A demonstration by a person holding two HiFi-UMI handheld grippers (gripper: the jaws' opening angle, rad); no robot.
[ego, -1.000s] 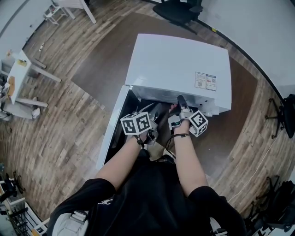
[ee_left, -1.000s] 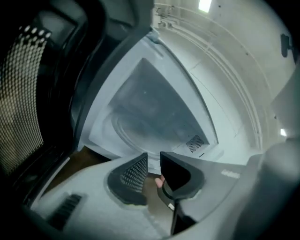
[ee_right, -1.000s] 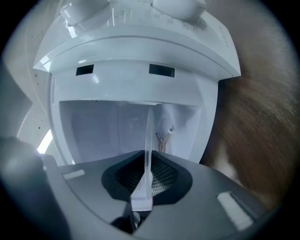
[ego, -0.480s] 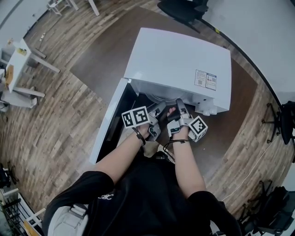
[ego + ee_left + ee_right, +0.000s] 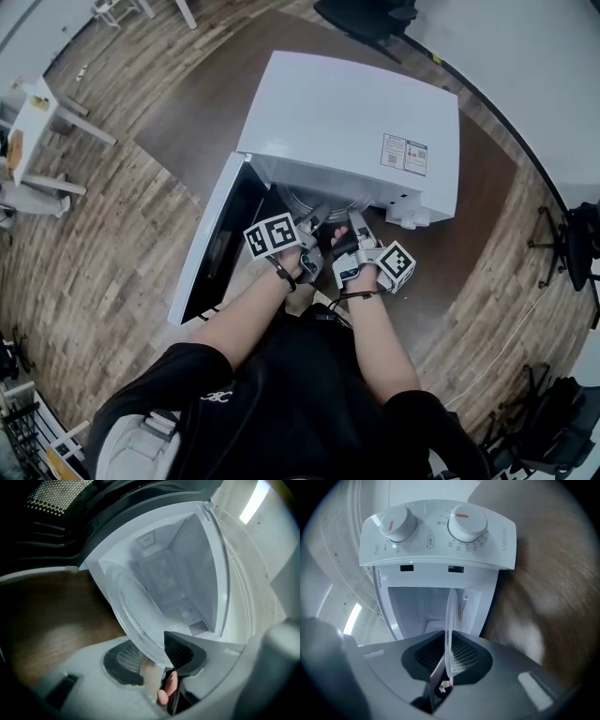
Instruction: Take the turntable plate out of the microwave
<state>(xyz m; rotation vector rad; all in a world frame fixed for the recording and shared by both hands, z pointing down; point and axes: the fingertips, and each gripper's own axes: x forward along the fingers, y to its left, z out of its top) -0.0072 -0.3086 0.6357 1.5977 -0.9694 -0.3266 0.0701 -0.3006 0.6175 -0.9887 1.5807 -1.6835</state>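
Observation:
The white microwave stands with its door swung open to the left. The clear glass turntable plate sticks partly out of the cavity mouth. My right gripper is shut on the plate's near rim. In the right gripper view the plate stands edge-on, pinched between the pads of the right gripper. My left gripper is at the same rim. In the left gripper view the plate passes between the left gripper's closing jaws, and the pads stand apart from the glass.
The microwave rests on a dark brown tabletop above a wood-plank floor. Its control panel with two dials faces me on the right. A black office chair is behind it and a small white table at far left.
Both grippers have drawn back from the cavity toward me, and the plate's rim has come out into the opening with them. The left gripper has rolled.

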